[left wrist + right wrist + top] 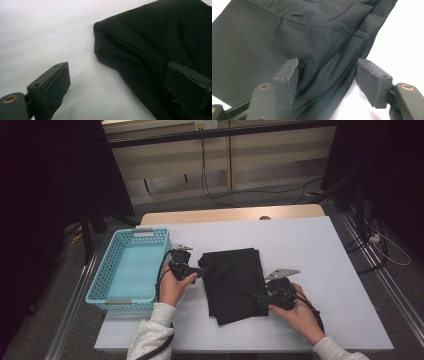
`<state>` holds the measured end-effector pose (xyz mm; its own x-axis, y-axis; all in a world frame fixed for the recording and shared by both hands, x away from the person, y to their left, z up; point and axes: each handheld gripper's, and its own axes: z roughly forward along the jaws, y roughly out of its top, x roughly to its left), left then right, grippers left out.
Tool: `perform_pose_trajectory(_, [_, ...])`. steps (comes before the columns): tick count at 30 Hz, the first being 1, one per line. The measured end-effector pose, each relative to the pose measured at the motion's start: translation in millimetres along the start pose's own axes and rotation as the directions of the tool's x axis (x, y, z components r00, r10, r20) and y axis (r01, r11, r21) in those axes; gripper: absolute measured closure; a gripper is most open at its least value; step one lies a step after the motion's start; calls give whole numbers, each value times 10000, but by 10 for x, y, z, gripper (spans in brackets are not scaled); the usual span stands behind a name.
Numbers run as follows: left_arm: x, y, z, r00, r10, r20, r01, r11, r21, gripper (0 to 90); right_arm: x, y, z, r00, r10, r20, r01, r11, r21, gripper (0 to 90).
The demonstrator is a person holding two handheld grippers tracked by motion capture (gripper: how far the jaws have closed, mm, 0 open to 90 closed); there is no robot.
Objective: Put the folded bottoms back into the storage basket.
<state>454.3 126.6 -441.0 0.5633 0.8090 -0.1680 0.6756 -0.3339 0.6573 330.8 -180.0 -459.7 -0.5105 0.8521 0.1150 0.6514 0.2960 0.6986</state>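
Folded black cloth [234,284] flat on white counter [320,260], between the two hand-held grippers. Left hand-held gripper [199,271] at cloth's left edge: jaws wide apart, one over bare counter, the other above the fabric [155,40], nothing clamped. Right hand-held gripper [257,296] at cloth's lower right edge: jaws partly closed, straddling a seamed fold of cloth [322,37], pads [293,75] beside the fabric, no firm pinch visible. Teal basket [111,270] just left of left hand-held gripper, apart from cloth. Grey plate [281,273] atop right hand-held gripper.
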Motion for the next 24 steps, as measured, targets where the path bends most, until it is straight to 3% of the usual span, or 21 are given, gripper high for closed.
perform_pose_trajectory(7, [-5,19,-9,9999,46,91,-46,10000,-56,65,43,21,5,9994,296,170,-298,9995,76,470])
perform_pose_trajectory(11, [1,17,-13,9999,-144,33,145,9998,-125,63,51,28,7,9990,407,198,-408,9991,73,513])
perform_pose_trajectory(15, [-14,28,-11,9999,-137,55,138,9998,-157,62,50,12,5,9983,548,-188,-549,9985,-63,628])
perform_pose_trajectory(24, [-11,36,-16,9997,-195,128,198,9995,-243,61,50,-3,8,9951,756,-633,-767,9969,-148,749])
